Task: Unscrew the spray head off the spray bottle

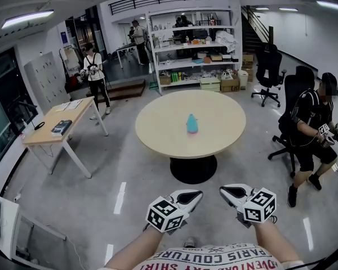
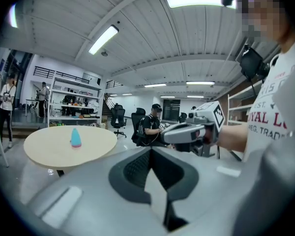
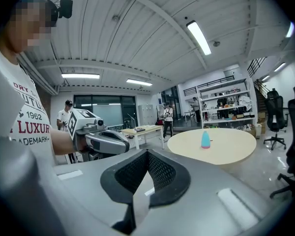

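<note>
A small teal spray bottle (image 1: 192, 124) stands upright near the middle of a round beige table (image 1: 158, 129), well ahead of me. Both grippers hang close to my body, over the floor and short of the table. My left gripper (image 1: 195, 195) is shut with nothing between its jaws, and so is my right gripper (image 1: 225, 190). In the left gripper view the bottle (image 2: 75, 137) shows far off on the table (image 2: 44, 151), with the right gripper (image 2: 173, 132) alongside. The right gripper view has the bottle (image 3: 205, 139) on the table (image 3: 231, 150) and the left gripper (image 3: 119, 140) beside it.
A person sits on a black office chair (image 1: 311, 129) right of the table. A wooden desk (image 1: 59, 122) stands at the left, with a standing person (image 1: 94, 75) behind it. White shelves (image 1: 194, 49) and another black chair (image 1: 268, 67) line the back.
</note>
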A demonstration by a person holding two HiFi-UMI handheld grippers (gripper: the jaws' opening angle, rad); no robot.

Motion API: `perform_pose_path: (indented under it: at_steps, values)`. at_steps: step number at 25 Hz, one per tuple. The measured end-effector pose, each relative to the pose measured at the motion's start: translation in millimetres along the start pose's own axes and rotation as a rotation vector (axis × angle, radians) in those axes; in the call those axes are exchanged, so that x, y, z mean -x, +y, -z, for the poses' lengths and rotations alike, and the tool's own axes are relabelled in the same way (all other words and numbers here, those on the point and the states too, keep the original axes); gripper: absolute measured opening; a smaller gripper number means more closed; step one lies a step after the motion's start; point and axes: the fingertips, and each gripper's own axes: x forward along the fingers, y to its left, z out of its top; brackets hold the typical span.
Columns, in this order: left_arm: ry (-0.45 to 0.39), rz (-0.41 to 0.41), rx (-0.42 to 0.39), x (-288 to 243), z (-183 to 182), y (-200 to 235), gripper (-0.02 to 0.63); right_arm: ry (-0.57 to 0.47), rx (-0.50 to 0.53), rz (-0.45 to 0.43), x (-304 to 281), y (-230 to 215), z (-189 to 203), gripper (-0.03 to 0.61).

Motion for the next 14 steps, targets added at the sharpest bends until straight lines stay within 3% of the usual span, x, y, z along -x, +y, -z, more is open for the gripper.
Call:
perform_pose_path:
  at_steps: [14]
  values:
    - [-0.003, -0.003, 0.001, -4.5, 1.5, -8.6, 0.002, 0.000, -0.003, -0.008, 6.8, 3.6, 6.7, 0.000]
